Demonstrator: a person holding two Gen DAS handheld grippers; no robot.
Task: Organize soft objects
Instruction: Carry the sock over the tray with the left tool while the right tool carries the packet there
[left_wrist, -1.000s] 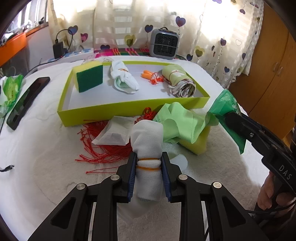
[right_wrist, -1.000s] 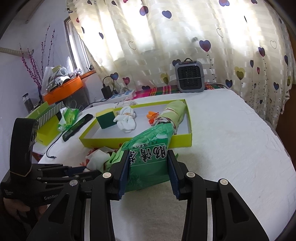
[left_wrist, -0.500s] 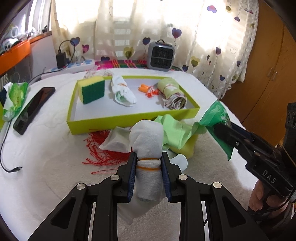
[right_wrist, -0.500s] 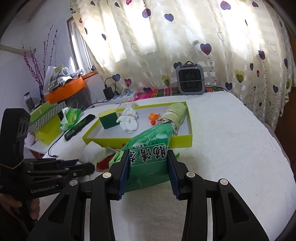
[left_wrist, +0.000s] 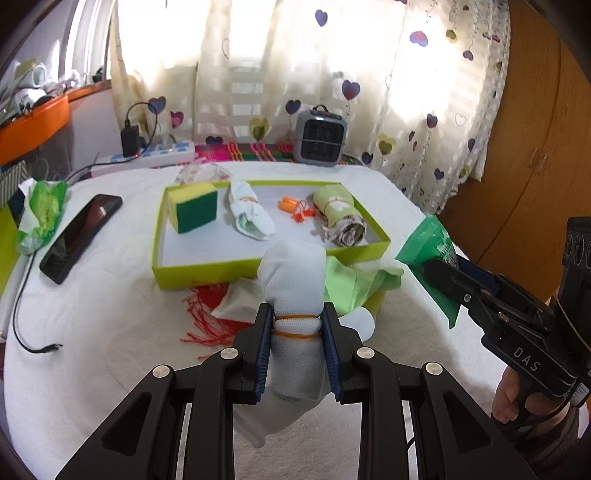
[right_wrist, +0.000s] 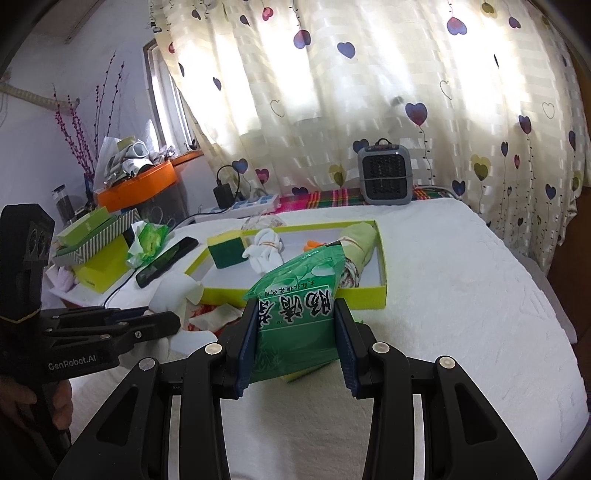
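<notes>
Jaws pinch a white cloth bundle left, a green packet right.

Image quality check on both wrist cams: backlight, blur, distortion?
Left wrist: heart-print curtain blown out by window backlight; white banded cloth roll slightly soft; strong fisheye bending with dark corners. Right wrist: same curtain glare; green printed plastic packet sharp, its text legible.
</notes>
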